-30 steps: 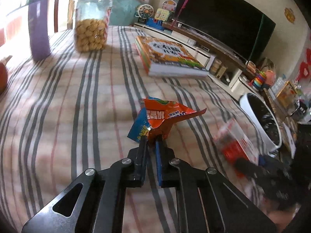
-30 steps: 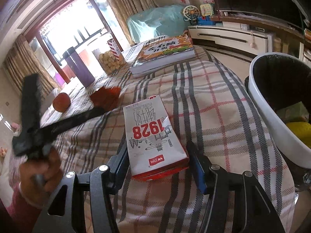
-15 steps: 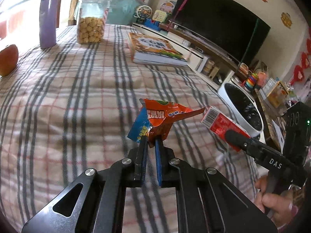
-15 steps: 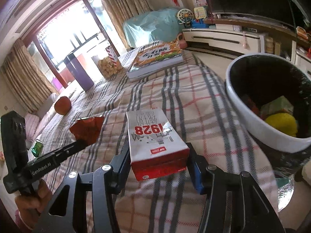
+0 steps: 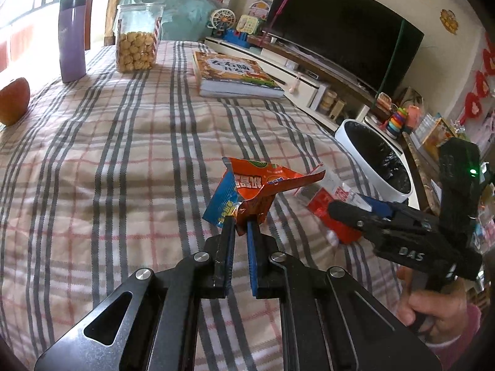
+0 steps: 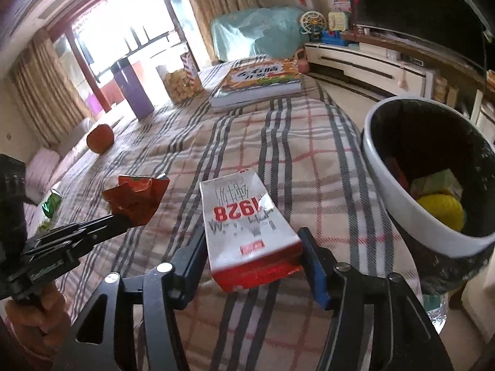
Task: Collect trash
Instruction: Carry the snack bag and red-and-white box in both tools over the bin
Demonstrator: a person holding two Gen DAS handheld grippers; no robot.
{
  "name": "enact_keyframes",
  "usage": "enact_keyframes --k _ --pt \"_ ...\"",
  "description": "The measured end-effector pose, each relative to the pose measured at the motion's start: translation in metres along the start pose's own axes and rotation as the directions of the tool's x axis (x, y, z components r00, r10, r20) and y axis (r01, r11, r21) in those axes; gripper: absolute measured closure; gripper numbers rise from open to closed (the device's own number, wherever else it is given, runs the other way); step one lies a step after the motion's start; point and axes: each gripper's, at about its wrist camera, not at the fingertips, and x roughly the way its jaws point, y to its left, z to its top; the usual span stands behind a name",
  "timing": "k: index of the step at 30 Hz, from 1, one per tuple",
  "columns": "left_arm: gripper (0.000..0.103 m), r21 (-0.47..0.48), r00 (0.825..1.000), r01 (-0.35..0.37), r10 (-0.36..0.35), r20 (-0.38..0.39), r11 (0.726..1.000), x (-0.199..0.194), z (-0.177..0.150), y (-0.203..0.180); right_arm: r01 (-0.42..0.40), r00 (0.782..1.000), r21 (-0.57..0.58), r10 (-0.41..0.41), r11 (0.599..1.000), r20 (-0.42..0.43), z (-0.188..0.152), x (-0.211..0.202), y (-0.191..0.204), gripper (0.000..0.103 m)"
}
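My left gripper (image 5: 239, 225) is shut on a crumpled orange and blue snack wrapper (image 5: 260, 185) and holds it above the plaid tablecloth (image 5: 123, 154). My right gripper (image 6: 252, 247) is shut on a white and red "1928" carton (image 6: 244, 219), held above the cloth near the table's right edge. The carton (image 5: 328, 207) and right gripper (image 5: 365, 213) also show in the left wrist view. The wrapper (image 6: 136, 198) also shows in the right wrist view. A white bin with a black liner (image 6: 377, 182) stands just right of the carton, with trash inside.
On the table stand a purple tumbler (image 5: 72, 37), a cookie jar (image 5: 137, 40), a book (image 5: 232, 74) and an apple (image 5: 14, 100). A green wrapper (image 6: 52, 204) lies at the left. A TV (image 5: 340, 27) and cabinet stand beyond.
Both grippers have pulled back and risen a little with their loads. The carton has drawn closer to the bin, and the two grippers are nearer each other.
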Motion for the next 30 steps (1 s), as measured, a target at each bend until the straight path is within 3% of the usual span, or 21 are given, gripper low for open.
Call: enact_keyframes --k 5,15,30 --pt "0.096 0.008 1.000 0.001 -0.001 -0.001 1.000 -0.002 -0.002 -0.006 0.004 1.000 -0.007 -0.004 1.000 -0.009 -0.002 0.001 0.000 0.042" --pt "0.096 0.090 0.999 0.037 -0.037 -0.002 0.995 0.001 0.001 -0.047 0.002 0.996 0.069 -0.008 0.998 0.085 -0.009 -0.045 -0.019 0.044" --pt "0.096 0.178 0.998 0.064 -0.062 -0.015 0.982 0.011 0.007 -0.097 0.036 0.985 0.174 -0.063 0.984 0.157 -0.017 -0.087 -0.065 0.046"
